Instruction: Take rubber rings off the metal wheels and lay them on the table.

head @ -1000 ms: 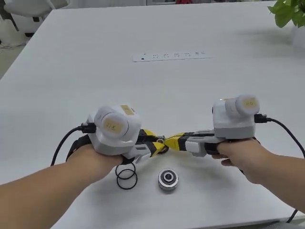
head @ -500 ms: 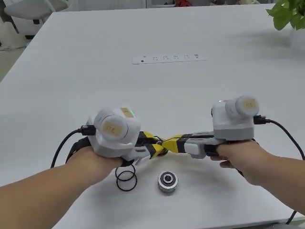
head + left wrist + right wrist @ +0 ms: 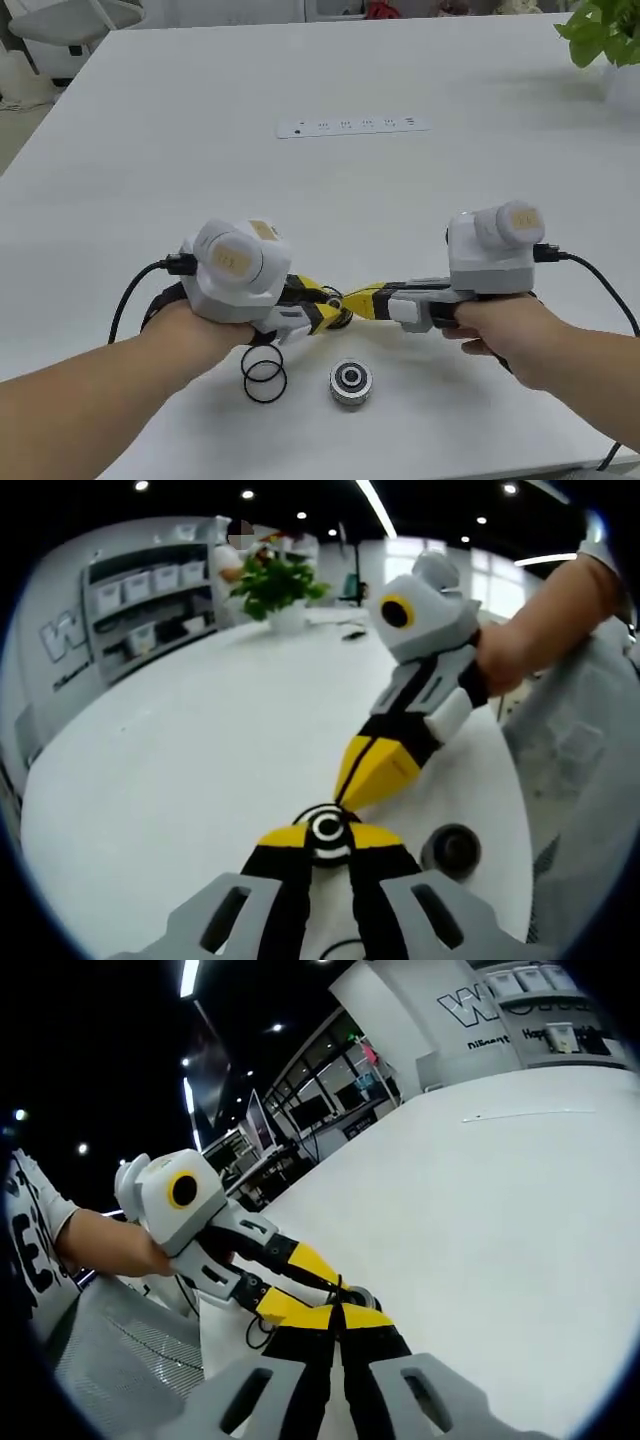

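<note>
Held aloft: small ringed metal wheel (image 3: 326, 825), clenched in my left gripper (image 3: 323, 838) jaws as anchor. Right gripper (image 3: 341, 1310) jaws, pinched together at its rim, presumably peel the ring. Two loose black rubber rings (image 3: 265, 372) and a second metal wheel (image 3: 350, 381) lie on the white worktop (image 3: 330, 200).

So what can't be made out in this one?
Head view: held wheel hidden behind the yellow fingers; whether it carries a ring is unclear.
Right gripper view: what the right gripper pinches is hidden by its own fingers.
Head view: rubber rings partly under the left hand.
Left gripper view: table wheel dark, blurred.
</note>
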Demonstrator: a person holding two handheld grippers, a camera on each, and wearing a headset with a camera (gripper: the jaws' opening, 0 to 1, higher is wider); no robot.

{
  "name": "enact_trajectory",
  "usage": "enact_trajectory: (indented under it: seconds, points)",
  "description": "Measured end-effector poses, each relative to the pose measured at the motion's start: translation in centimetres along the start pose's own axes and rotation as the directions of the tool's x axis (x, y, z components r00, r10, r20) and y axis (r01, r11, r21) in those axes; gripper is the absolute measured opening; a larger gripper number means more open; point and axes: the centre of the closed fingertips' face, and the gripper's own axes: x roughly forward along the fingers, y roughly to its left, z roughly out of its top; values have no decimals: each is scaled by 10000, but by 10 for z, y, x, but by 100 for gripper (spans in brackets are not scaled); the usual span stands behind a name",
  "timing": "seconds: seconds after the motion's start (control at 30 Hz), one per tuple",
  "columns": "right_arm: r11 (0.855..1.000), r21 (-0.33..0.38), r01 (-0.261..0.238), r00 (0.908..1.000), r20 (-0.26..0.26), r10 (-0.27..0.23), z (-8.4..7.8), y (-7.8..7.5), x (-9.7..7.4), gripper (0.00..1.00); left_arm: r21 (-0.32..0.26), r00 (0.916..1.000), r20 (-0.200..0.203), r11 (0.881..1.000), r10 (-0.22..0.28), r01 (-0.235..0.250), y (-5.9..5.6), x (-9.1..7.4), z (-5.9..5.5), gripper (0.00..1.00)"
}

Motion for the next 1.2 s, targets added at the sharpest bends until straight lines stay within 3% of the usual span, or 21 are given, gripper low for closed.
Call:
enact_trajectory:
  seconds: [0.13,0.67,0.83,1.2]
  points:
    - [9999,86,-82,9999,93,81,3,5,0,0,-129,9993,358,9999,-66,71,-1,-9,8,18]
    - [9977,245,-628,9978,247,622,15,25,4,0,-173,9942,1075,9998,-11,30,-2,-51,18,31]
    - [9964,354,-769,9967,305,758,16,29,5,0,-328,9931,1161,9994,181,-143,3,-65,15,34]
    - [9945,404,-962,9952,240,953,17,40,12,0,-318,9933,1075,9987,437,-405,2,-83,2,42]
